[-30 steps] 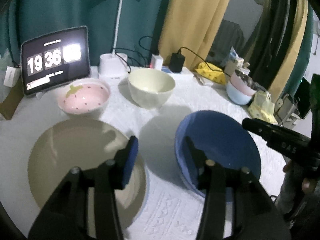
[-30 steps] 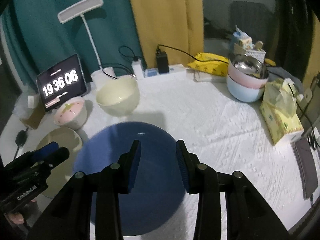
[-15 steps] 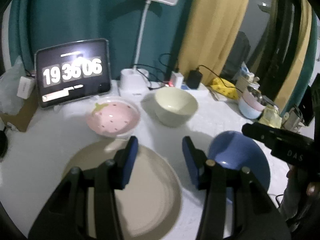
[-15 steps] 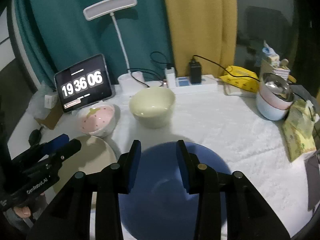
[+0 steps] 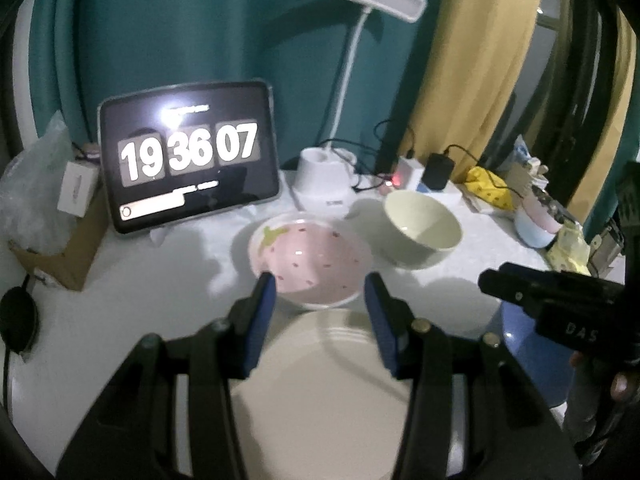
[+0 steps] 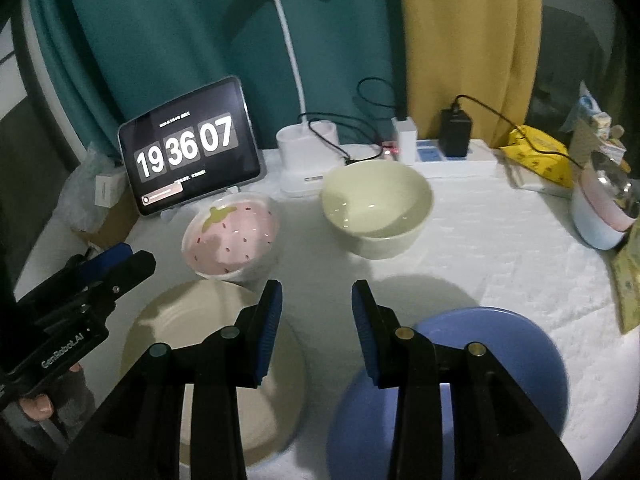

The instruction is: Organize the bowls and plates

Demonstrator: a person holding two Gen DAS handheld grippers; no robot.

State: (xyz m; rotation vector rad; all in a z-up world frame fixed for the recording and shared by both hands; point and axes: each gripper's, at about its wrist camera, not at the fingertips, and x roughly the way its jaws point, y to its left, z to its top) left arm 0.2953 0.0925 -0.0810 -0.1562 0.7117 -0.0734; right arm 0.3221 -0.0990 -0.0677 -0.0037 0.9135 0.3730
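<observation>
A cream plate (image 5: 332, 376) (image 6: 224, 344) lies at the table's front left and a blue plate (image 6: 496, 364) (image 5: 532, 356) at the front right. Behind them stand a pink strawberry bowl (image 5: 310, 264) (image 6: 230, 236) and a pale green bowl (image 5: 422, 228) (image 6: 378, 204). My left gripper (image 5: 320, 292) is open and empty above the cream plate, just short of the pink bowl. My right gripper (image 6: 317, 300) is open and empty above the gap between the two plates. Each gripper shows in the other's view, the left (image 6: 116, 260), the right (image 5: 516, 284).
A tablet clock (image 5: 188, 164) (image 6: 188, 152), a white desk lamp (image 6: 304, 156), a power strip with chargers (image 6: 452, 152) and yellow packets (image 6: 536, 156) line the back. Stacked pink and blue bowls (image 6: 604, 216) stand far right. A cardboard box (image 5: 64, 236) sits far left.
Both grippers have pulled back and up from the plates and tilted toward the bowls. The left one has swung left over the cream plate. Both stay open and empty.
</observation>
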